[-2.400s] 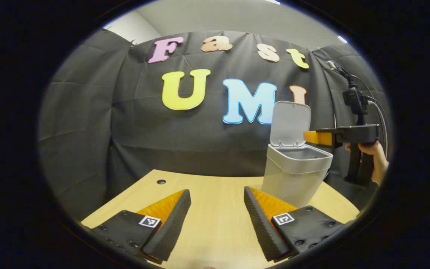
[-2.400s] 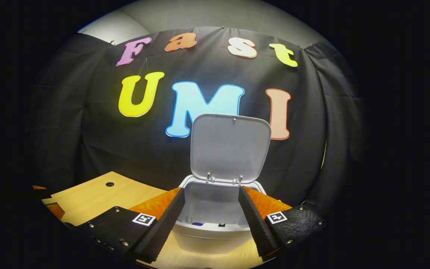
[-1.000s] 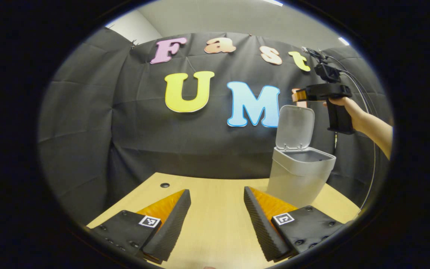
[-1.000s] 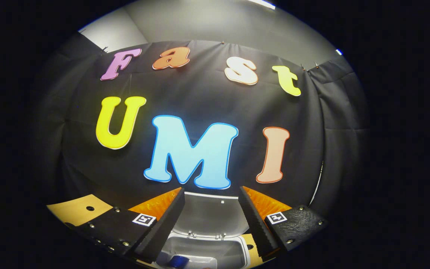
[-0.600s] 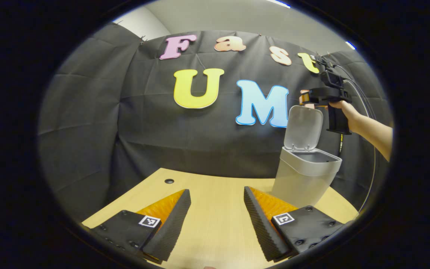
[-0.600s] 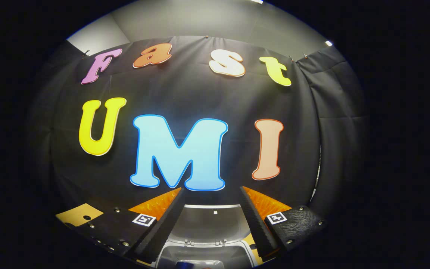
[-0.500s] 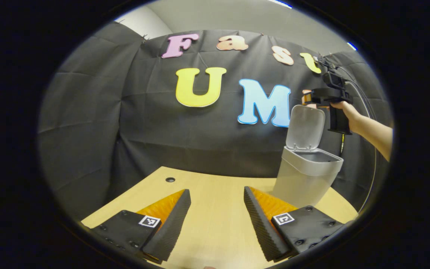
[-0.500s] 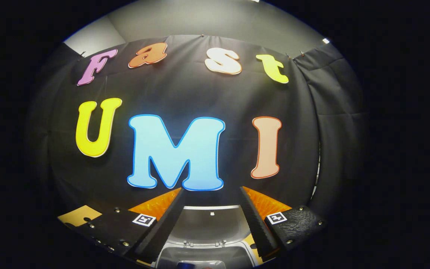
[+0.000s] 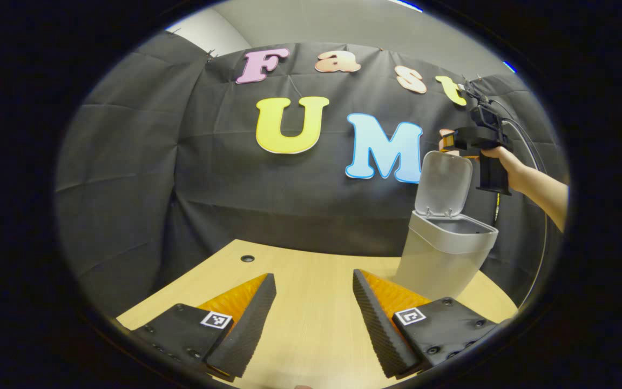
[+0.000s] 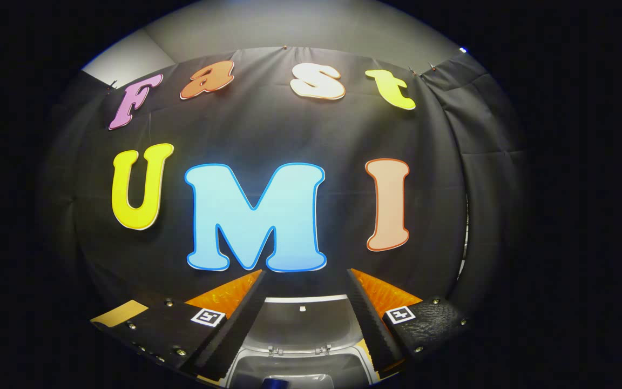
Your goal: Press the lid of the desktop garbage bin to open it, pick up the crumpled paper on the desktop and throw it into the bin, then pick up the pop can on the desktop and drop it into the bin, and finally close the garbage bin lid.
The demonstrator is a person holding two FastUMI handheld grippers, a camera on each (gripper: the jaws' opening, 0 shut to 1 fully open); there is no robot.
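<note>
Bin [image 9: 440, 254] on table's [image 9: 311, 324] right

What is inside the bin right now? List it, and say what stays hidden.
Looking down between the right gripper fingers, the bin stands open with its lid raised. A small blue object shows inside at the bottom edge. The rest of the interior is cut off; no paper discernible.

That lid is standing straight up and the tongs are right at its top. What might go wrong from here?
The right tongs sit open at the top edge of the raised lid. A push too far forward might tip the light bin, which stands near the table edge, or the fingers might slip off the lid.
</note>
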